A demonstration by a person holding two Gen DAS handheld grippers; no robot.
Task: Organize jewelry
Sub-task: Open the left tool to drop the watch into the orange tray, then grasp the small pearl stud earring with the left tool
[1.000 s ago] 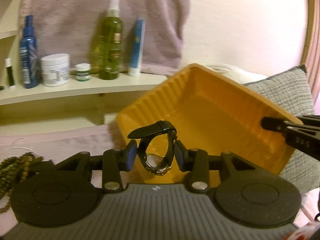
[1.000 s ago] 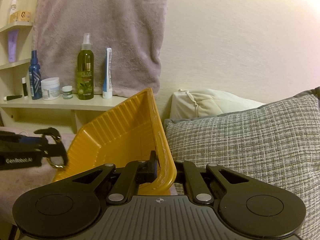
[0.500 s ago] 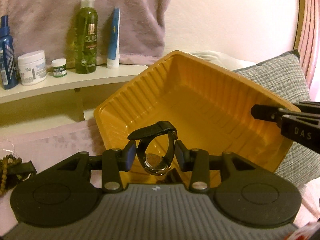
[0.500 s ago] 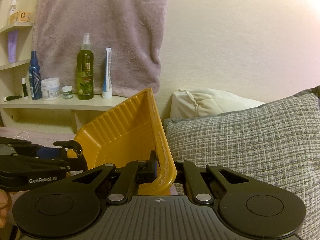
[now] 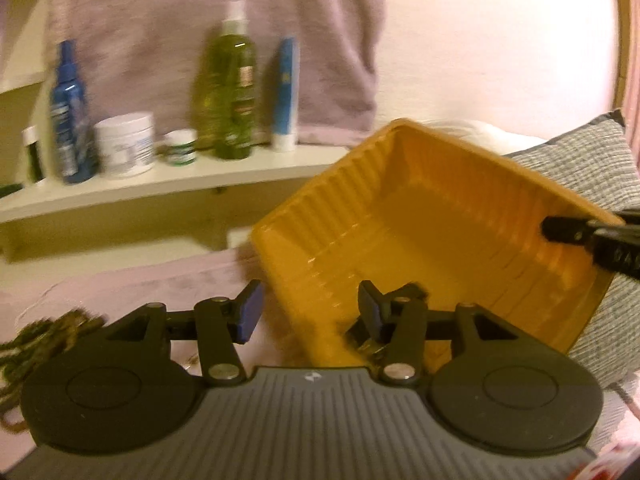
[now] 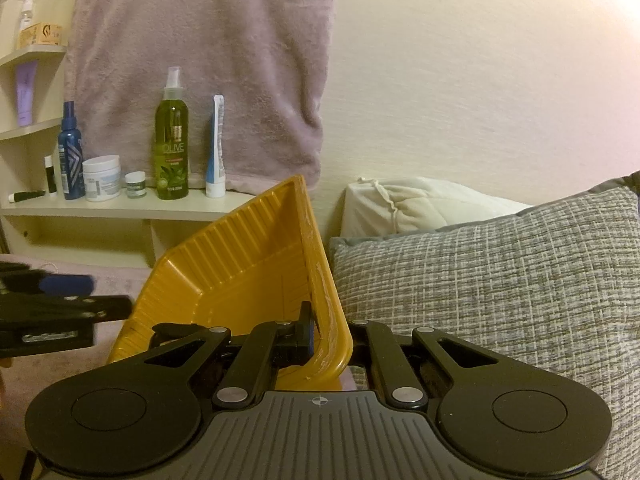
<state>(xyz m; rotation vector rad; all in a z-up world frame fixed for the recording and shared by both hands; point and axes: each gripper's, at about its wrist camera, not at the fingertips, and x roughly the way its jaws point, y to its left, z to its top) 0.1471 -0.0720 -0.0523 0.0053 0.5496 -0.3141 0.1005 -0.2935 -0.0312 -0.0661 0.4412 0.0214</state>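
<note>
Two grippers worked over a yellow tray (image 5: 432,216). The right gripper (image 6: 330,344) had its jaws clenched on the tray's rim, holding it tilted; the left gripper (image 5: 310,312) had its jaws spread apart, gripping nothing. A watch (image 5: 370,338) lay inside the tray near its lower edge (mostly hidden behind a finger). It looked light, with a bendy strap and a hard, slick case, so the strap seemed the safer hold. Beads (image 5: 44,344) lay on the soft pink bed (image 5: 132,280), below a shelf (image 5: 168,184) of bottles.
</note>
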